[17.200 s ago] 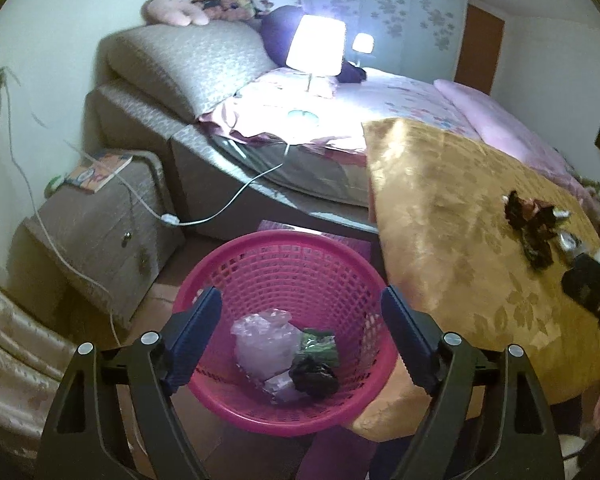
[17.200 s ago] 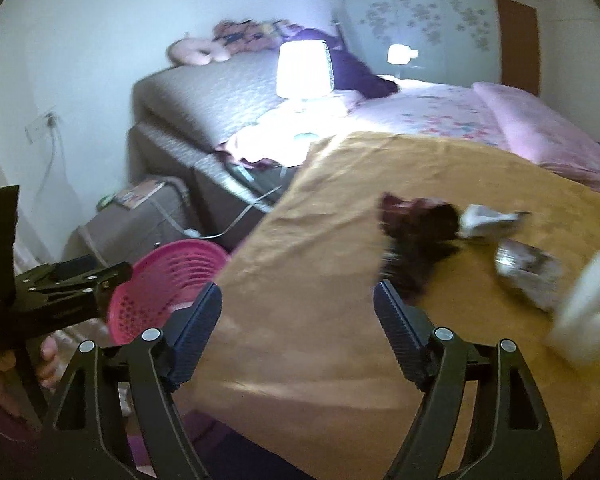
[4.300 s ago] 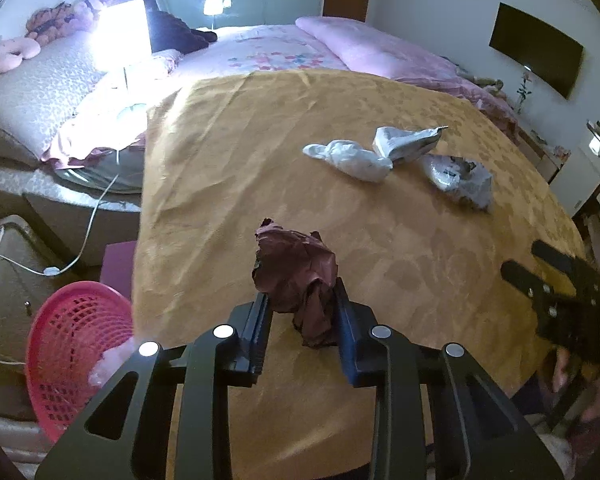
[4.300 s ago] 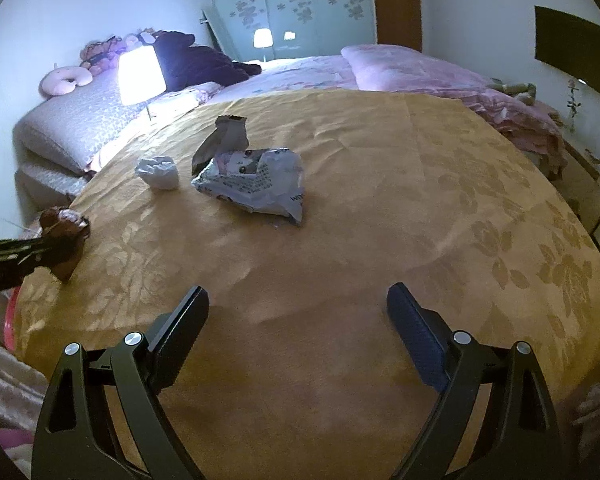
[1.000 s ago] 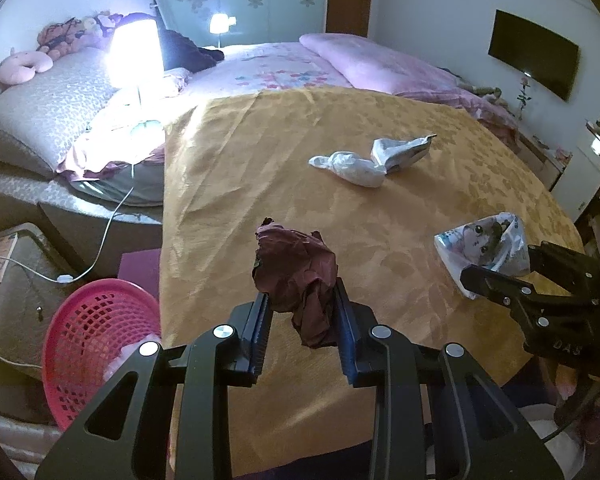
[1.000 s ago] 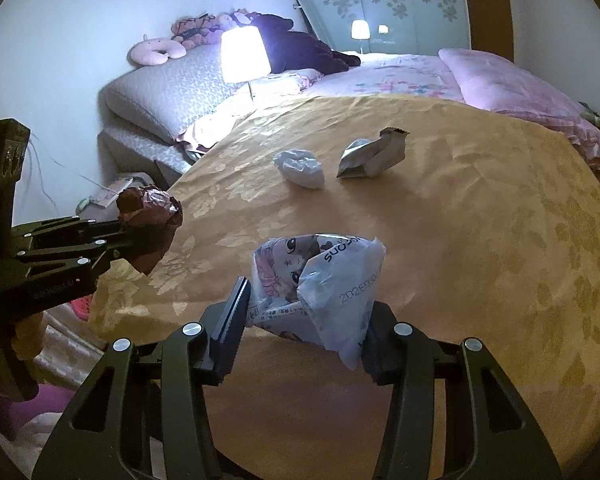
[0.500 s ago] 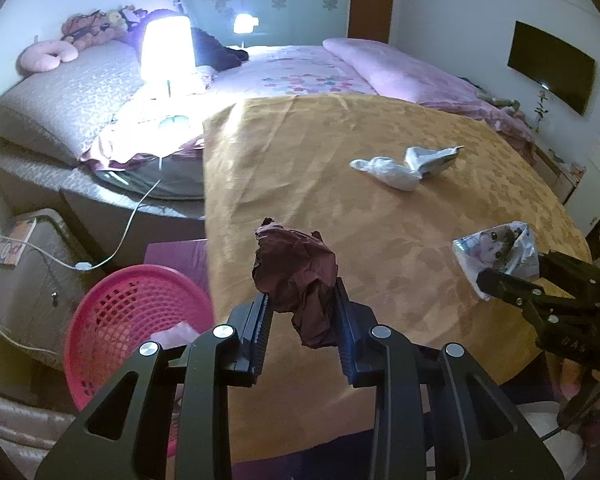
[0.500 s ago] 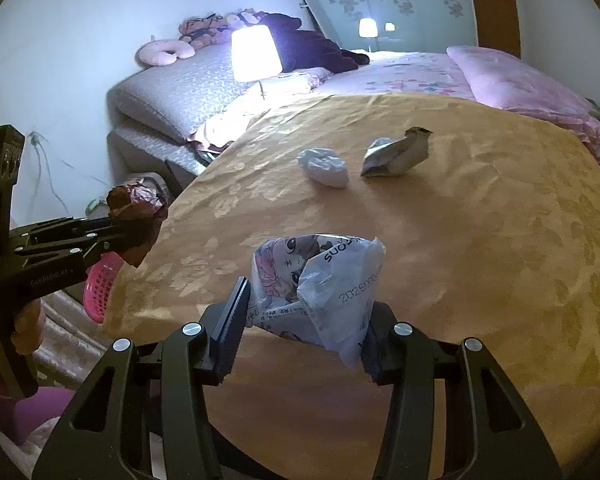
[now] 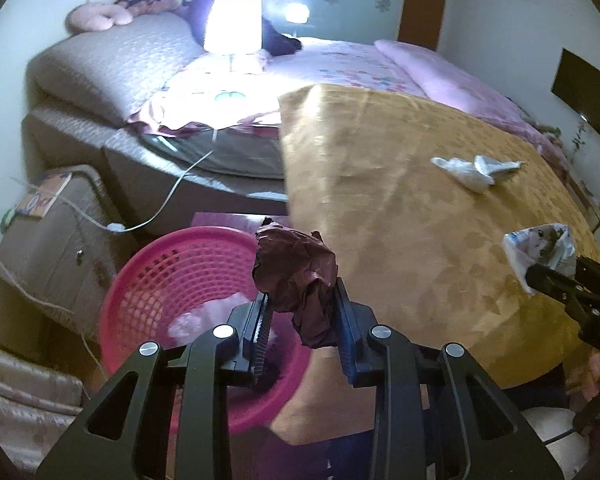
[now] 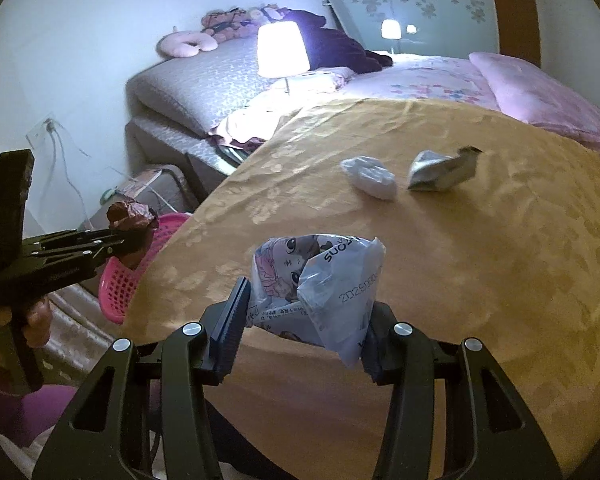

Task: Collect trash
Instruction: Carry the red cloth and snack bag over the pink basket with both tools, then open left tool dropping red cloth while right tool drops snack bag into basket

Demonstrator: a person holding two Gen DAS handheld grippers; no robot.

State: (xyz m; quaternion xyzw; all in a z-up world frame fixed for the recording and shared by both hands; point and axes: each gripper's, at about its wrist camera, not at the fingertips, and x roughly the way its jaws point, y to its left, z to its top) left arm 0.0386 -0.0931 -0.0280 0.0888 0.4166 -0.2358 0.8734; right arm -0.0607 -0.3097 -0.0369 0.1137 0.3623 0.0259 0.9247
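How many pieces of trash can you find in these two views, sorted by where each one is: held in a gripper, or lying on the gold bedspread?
Held in a gripper: 2, the crumpled maroon wrapper and the cartoon-printed plastic bag
Lying on the gold bedspread: 2, the white wad and the silver wrapper
Total: 4
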